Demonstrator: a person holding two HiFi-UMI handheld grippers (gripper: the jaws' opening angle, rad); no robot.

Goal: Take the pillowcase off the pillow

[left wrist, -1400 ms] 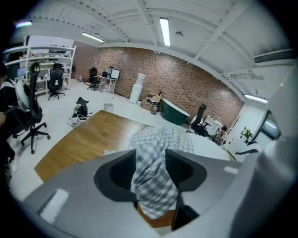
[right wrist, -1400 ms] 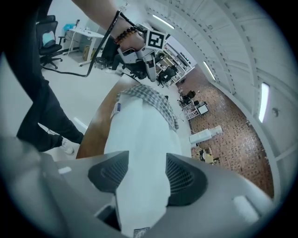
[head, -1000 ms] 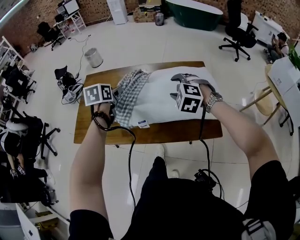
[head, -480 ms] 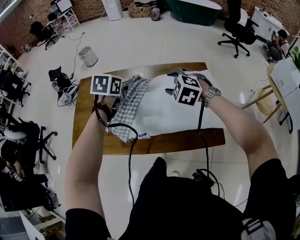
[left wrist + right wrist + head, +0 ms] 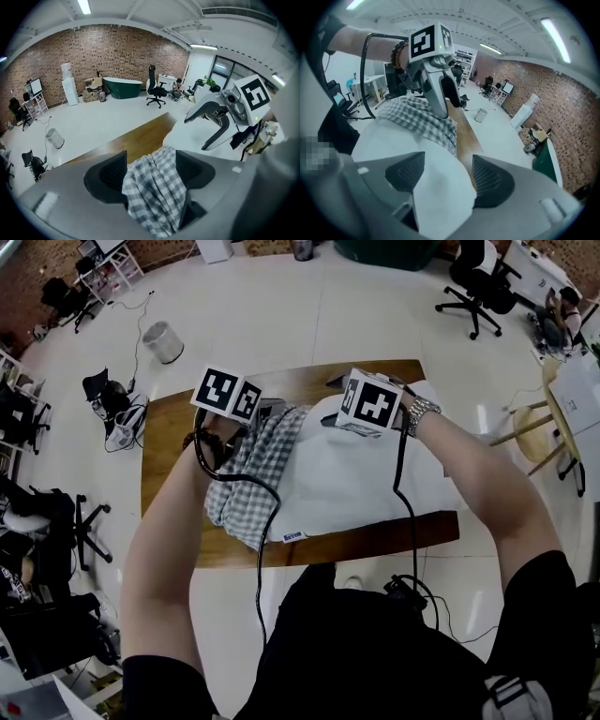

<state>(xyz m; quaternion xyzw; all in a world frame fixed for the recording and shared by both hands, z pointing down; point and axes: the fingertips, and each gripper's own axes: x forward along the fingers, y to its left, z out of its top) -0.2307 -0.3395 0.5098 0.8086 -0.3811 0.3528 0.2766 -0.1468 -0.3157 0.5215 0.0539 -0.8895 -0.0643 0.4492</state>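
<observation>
A white pillow (image 5: 361, 484) lies across the brown wooden table (image 5: 169, 446). A grey checked pillowcase (image 5: 253, 465) is bunched over its left end. My left gripper (image 5: 267, 409) is at the far left of the pillow. Its jaws have just been opening, and checked cloth (image 5: 154, 192) fills the gap between them in the left gripper view. My right gripper (image 5: 330, 399) is at the pillow's far edge. Its jaws have also just been opening, with a white pillow corner (image 5: 436, 197) lying between them. Each gripper shows in the other's view: right gripper (image 5: 197, 133), left gripper (image 5: 447, 110).
A metal bin (image 5: 162, 341) stands on the floor beyond the table's left end. Office chairs (image 5: 473, 287) are at the back right and a wooden stool (image 5: 525, 423) is close to the table's right end. Cables hang from both grippers over the near table edge.
Both grippers have moved from the pillow's near side to its far edge. Their jaws stand wider. The checked pillowcase now trails toward the near left.
</observation>
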